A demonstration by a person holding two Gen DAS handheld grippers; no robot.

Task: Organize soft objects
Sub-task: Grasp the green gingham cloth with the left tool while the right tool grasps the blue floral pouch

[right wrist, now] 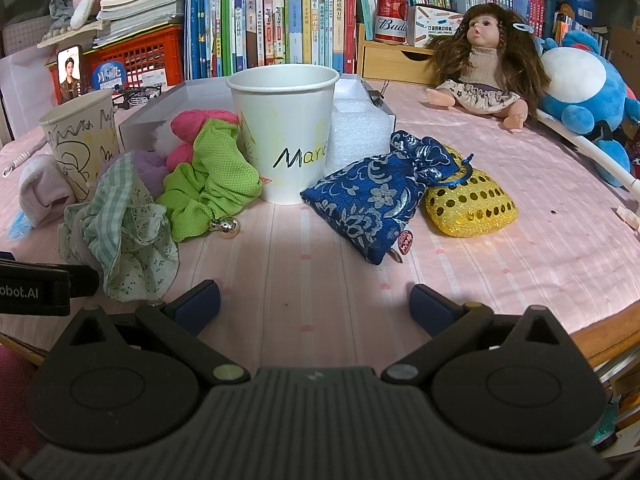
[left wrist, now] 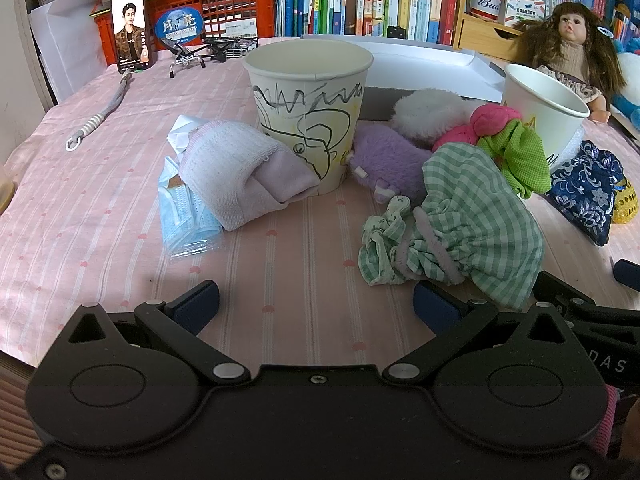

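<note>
Two paper cups stand on the pink tablecloth: a scribbled cup [left wrist: 308, 116] [right wrist: 82, 140] and a cup lettered "Marie" [right wrist: 285, 132] [left wrist: 544, 116]. Soft things lie around them: a lilac sock [left wrist: 244, 176], blue face masks [left wrist: 186, 216], a purple plush [left wrist: 388, 160], a white fluffy item [left wrist: 428, 114], a pink cloth [left wrist: 492, 120], a lime cloth [right wrist: 208, 184] [left wrist: 516, 156], a green checked cloth [left wrist: 476, 224] [right wrist: 120, 224], a blue floral pouch [right wrist: 376, 200] and a yellow sequin pouch [right wrist: 470, 204]. My left gripper [left wrist: 316, 304] and right gripper [right wrist: 314, 304] hover open near the front edge, both empty.
A doll [right wrist: 484, 64] and a blue plush [right wrist: 580, 88] sit at the back right. A white tray [left wrist: 420, 56] lies behind the cups. Books [right wrist: 280, 20], a red crate [left wrist: 192, 16], a phone [left wrist: 130, 30] and a red can [right wrist: 391, 18] line the back. A lanyard [left wrist: 100, 116] lies left.
</note>
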